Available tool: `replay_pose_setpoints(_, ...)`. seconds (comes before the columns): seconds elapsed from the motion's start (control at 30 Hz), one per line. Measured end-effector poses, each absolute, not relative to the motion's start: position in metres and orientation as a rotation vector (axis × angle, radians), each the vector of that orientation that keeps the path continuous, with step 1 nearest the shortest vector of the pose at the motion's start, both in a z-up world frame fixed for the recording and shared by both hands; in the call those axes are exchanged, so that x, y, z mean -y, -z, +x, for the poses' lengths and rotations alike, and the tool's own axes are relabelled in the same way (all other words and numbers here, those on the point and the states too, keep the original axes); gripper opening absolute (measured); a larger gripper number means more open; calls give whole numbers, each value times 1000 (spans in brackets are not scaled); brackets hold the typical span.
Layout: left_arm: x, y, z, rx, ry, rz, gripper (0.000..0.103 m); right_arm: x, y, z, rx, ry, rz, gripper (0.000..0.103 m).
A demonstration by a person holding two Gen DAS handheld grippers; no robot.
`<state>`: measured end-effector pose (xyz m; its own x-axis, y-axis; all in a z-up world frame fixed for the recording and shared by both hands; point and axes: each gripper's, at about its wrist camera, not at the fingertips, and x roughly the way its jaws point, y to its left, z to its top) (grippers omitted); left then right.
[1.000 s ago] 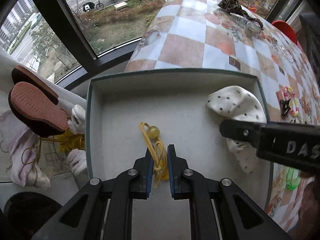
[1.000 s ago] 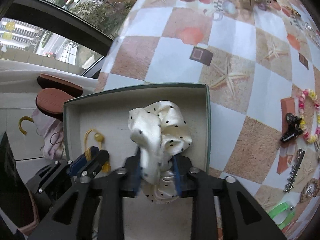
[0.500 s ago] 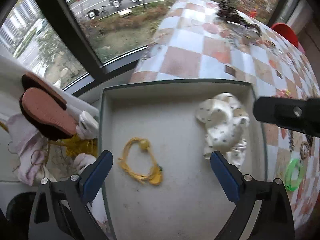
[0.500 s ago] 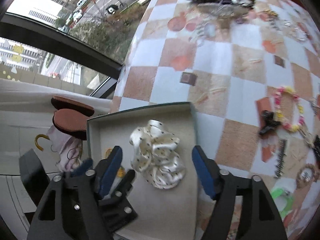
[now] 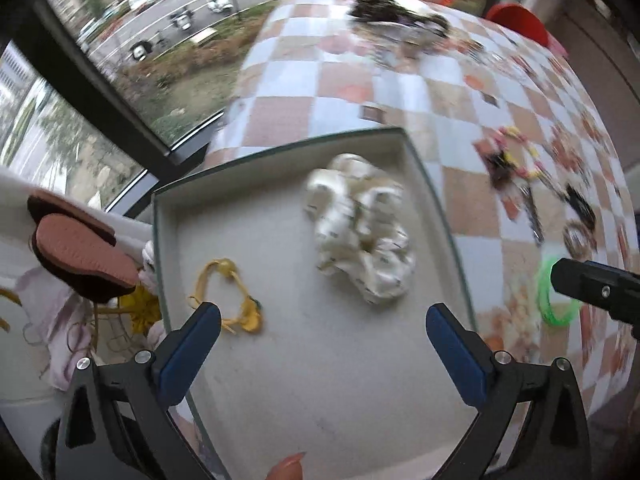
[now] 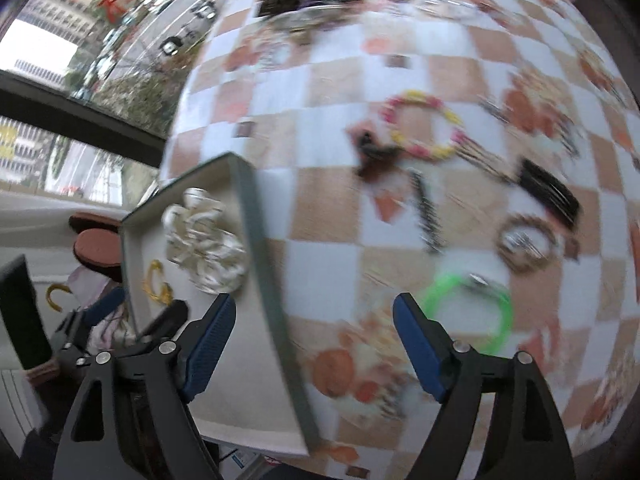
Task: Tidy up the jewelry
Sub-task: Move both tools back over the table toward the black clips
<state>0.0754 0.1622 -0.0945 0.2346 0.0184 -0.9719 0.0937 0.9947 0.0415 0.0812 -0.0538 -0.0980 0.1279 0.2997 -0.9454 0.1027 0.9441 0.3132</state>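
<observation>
Left wrist view: left gripper (image 5: 320,340) points steeply down over the shallow green-rimmed box (image 5: 424,168), jaws just opened wide, nothing between them. Yellow cord bracelet (image 5: 230,300) lies loose on the box floor near the left wall, its loop running from the far end toward the near knot just beside the left fingertip. White dotted scrunchie (image 5: 360,236) lies crumpled toward the box's right side, apart from the bracelet. Right wrist view, blurred: right gripper (image 6: 314,340) also points down, straddling the box's right wall, jaws just opened, empty. On the checkered tablecloth (image 6: 332,252) sit a green ring bracelet (image 6: 468,312) just beside the right fingertip, a pink-yellow bead bracelet (image 6: 424,128) and a black claw clip (image 6: 372,152) farther off.
</observation>
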Motion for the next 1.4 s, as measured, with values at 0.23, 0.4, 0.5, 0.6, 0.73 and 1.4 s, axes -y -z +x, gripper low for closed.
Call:
replay_pose_setpoints(0.23,-130,83,69,-1329,133,148,103,112,99,42,-1477,27,389,83)
replay_pose_setpoints(0.4,-112,82,76,-1348,186,158,103,146,97,26,-1469,128,435,83)
replay_pose_setpoints(0.5,-99,79,79,-1343,202,166,103,166,96,21,-1469,156,446,83)
replay_pose_setpoints(0.6,-86,75,82,-1345,206,166,103,180,95,23,-1473,163,436,83)
replay_pose_setpoints(0.73,-69,72,91,-1354,176,148,103,192,99,37,-1495,146,406,83)
replay_pose_setpoints(1.4,-19,115,172,-1412,74,1,103,221,120,120,-1480,4,59,83)
